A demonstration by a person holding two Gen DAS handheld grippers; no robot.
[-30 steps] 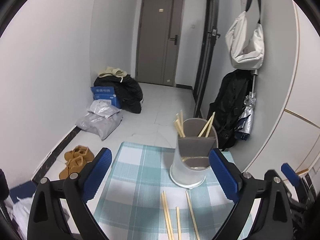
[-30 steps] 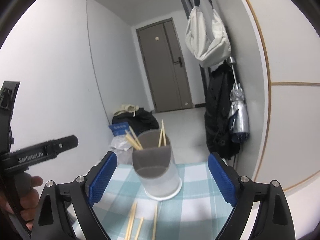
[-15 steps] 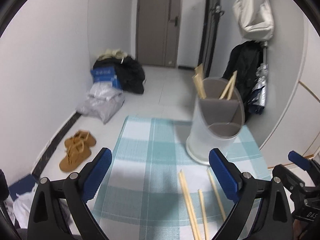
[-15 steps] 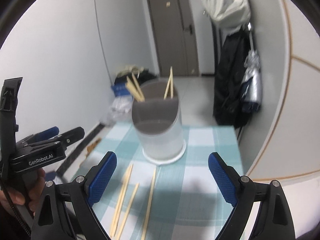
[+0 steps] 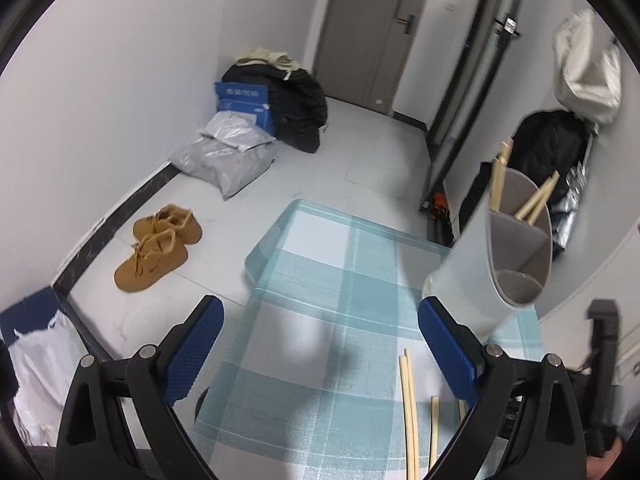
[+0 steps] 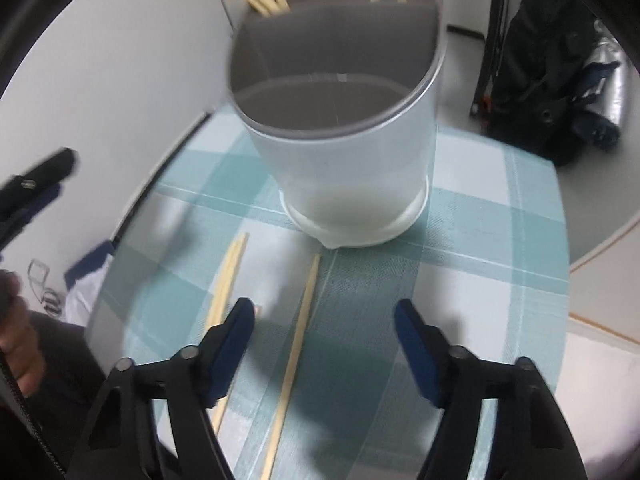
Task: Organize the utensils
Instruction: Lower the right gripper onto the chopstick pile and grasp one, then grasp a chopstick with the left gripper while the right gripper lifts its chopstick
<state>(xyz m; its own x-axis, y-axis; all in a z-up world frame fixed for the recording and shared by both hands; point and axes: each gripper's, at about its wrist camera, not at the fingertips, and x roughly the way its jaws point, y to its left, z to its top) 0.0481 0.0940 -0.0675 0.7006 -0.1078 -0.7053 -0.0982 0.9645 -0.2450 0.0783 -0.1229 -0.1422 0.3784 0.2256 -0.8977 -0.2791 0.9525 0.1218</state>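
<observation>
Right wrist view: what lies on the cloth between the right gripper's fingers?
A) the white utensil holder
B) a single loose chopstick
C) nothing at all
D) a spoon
B. One loose chopstick lies on the checked tablecloth in the gap of the right gripper, whose blue pads do not touch it; the utensil holder stands beyond the fingertips.

left claw (image 5: 320,350) agape, right claw (image 6: 324,340) narrowing, empty

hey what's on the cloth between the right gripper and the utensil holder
In the right wrist view, loose chopsticks lie on the checked cloth between the right gripper, whose jaws have just been closing, and the utensil holder. One runs up between the fingers, untouched.
</observation>
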